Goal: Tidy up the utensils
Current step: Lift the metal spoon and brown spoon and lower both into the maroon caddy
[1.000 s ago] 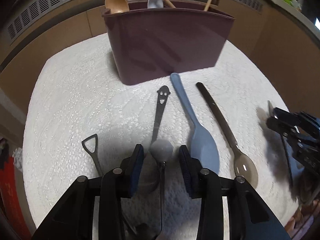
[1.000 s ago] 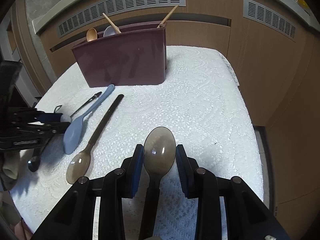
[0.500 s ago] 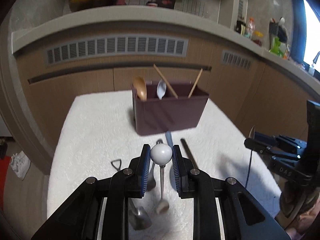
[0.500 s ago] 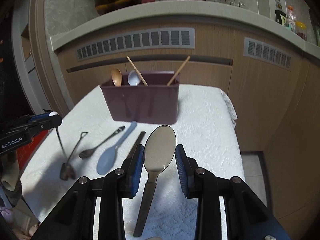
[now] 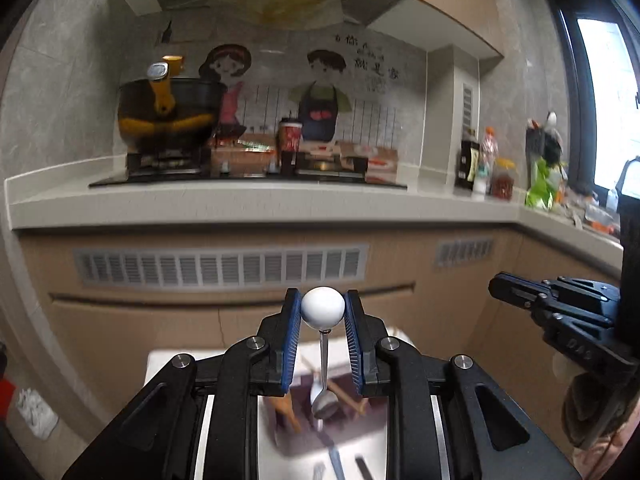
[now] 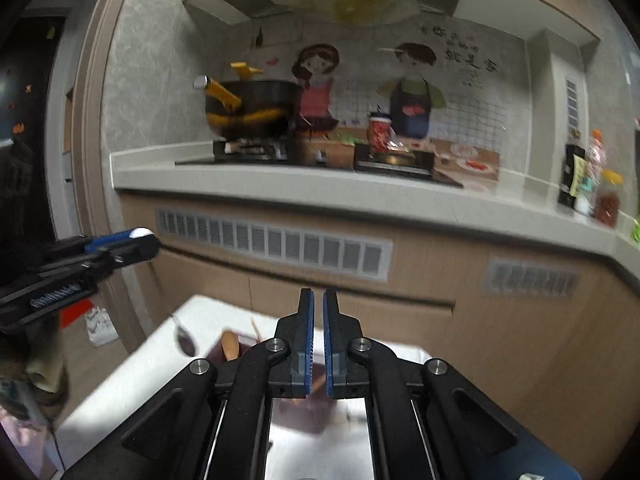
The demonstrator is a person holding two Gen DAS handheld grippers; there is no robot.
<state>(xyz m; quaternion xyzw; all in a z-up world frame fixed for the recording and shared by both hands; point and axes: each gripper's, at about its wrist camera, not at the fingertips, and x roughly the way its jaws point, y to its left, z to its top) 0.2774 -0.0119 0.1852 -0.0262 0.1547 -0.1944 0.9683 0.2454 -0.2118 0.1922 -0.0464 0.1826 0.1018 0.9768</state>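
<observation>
My left gripper is shut on the white ball end of a metal spoon. The spoon hangs straight down with its bowl over the maroon utensil holder, which shows low between the fingers. My right gripper is nearly shut, its pads a thin gap apart, and I see nothing between them. The holder lies below it with a wooden spoon inside. The left gripper shows at the left of the right wrist view with the hanging spoon bowl below it. The right gripper shows at the right of the left wrist view.
The white cloth-covered table is far below both grippers. Loose utensils lie blurred in front of the holder. Behind stand wooden cabinets with vents and a counter with a pot and bottles.
Both grippers have risen high and tilted up to face the kitchen wall. The left carries the ball-end spoon over the holder. The brown spoon seen in the right gripper earlier is out of sight.
</observation>
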